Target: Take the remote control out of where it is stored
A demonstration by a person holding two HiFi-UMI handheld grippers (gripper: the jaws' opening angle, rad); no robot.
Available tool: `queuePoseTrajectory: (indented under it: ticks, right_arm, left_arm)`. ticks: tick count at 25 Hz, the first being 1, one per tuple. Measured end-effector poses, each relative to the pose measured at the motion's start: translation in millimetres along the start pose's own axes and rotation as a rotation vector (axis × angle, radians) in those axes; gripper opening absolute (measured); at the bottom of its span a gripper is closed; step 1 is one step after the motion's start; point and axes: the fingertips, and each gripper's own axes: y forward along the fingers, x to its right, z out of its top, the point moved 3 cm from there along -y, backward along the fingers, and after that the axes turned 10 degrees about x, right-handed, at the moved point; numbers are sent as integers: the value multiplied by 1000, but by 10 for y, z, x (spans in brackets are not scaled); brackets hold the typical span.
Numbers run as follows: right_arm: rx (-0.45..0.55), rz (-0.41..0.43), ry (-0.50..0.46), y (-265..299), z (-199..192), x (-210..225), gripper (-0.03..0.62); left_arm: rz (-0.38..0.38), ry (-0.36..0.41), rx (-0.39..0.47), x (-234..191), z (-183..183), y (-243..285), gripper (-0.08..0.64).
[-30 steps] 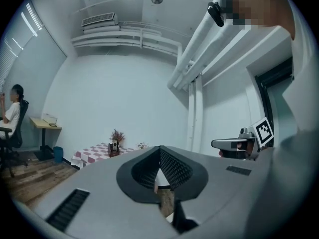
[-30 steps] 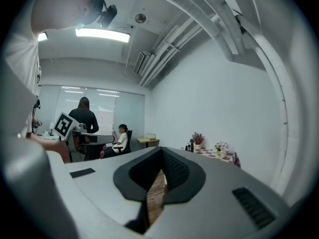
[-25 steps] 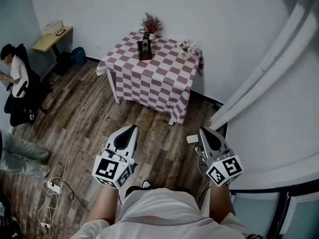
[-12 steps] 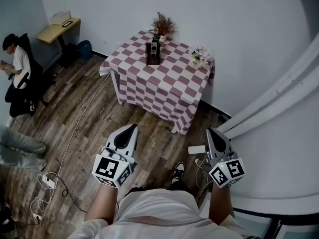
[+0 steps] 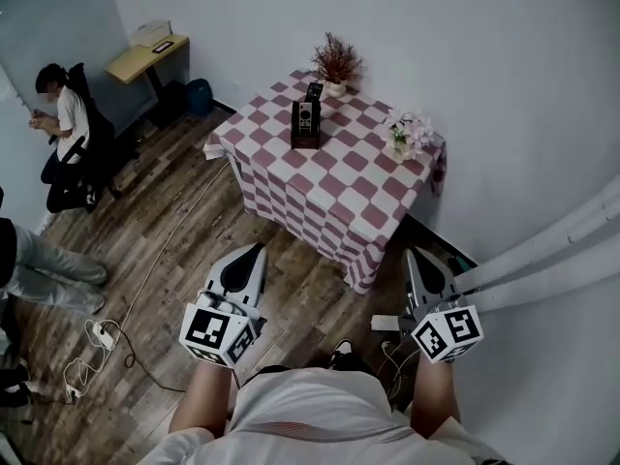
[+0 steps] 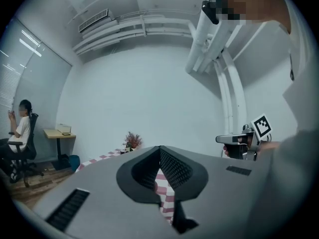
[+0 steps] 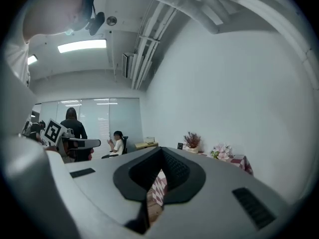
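A table under a red-and-white checked cloth (image 5: 329,187) stands against the far wall. On it a dark upright holder (image 5: 305,124) carries the remote control, with a second small black item (image 5: 314,92) behind it. My left gripper (image 5: 254,251) and right gripper (image 5: 415,254) are both held level over the wooden floor, well short of the table. Both are shut with nothing in them. In the left gripper view the jaws meet at the tip of the left gripper (image 6: 159,148), and the checked cloth (image 6: 163,182) shows through the gap below.
A dried plant in a pot (image 5: 337,64) and a flower bunch (image 5: 407,132) share the table. A person sits on a chair (image 5: 63,129) at the left near a small desk (image 5: 147,54) and blue bin (image 5: 199,95). Cables and a power strip (image 5: 102,335) lie on the floor. White pipes (image 5: 547,260) run at the right.
The table has come nearer and shifted right and down in the head view as I walk toward it. Both grippers keep their place in the view, still shut.
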Motion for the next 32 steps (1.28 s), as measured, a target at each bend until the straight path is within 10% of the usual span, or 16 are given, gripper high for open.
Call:
queuePoseTrajectory:
  ticks: [16, 32]
  right_arm:
    - [-77, 88, 99, 531, -353, 1136, 14]
    - [-124, 81, -106, 1818, -139, 1117, 14]
  left_arm:
    - [142, 10, -80, 254, -327, 859, 9]
    - [92, -83, -25, -882, -554, 1780, 9]
